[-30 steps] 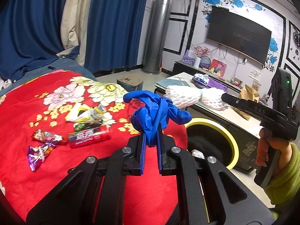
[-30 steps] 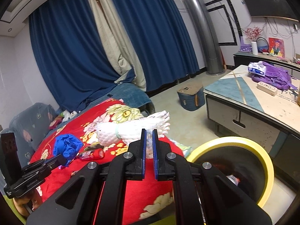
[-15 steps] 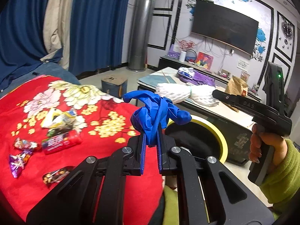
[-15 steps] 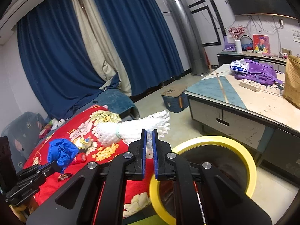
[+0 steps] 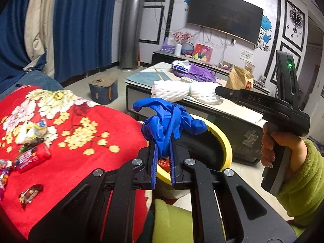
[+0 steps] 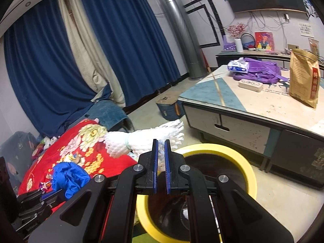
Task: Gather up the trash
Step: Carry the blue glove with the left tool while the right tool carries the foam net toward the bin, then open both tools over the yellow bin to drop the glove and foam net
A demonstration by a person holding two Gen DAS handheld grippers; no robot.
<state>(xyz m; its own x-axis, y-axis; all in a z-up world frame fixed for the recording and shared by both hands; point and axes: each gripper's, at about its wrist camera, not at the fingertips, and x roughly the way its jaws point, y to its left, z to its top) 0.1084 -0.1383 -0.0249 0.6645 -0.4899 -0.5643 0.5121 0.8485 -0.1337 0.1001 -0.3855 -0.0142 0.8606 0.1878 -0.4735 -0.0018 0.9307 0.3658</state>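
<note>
My left gripper (image 5: 163, 141) is shut on a crumpled blue glove (image 5: 168, 121), held up at the near rim of a yellow-rimmed trash bin (image 5: 223, 139). My right gripper (image 6: 161, 144) is shut on a white foam net bundle (image 6: 141, 139), held level above the bin's (image 6: 251, 174) left rim. In the left wrist view the right gripper (image 5: 219, 90) shows at the right with the white foam net (image 5: 182, 92) sticking out leftward. In the right wrist view the blue glove (image 6: 68, 177) shows low on the left. Some trash lies inside the bin.
A red floral blanket (image 5: 81, 141) on the left bears a red wrapper (image 5: 30, 160), a yellow-white packet (image 5: 30, 131) and small candy wrappers (image 5: 30, 192). A low table (image 6: 253, 105) with a purple bag (image 6: 259, 70) and a brown paper bag (image 6: 303, 79) stands behind the bin.
Both grippers have swung right, away from the blanket and toward the bin, still holding the glove and the foam net. The bin and table now look closer and larger.
</note>
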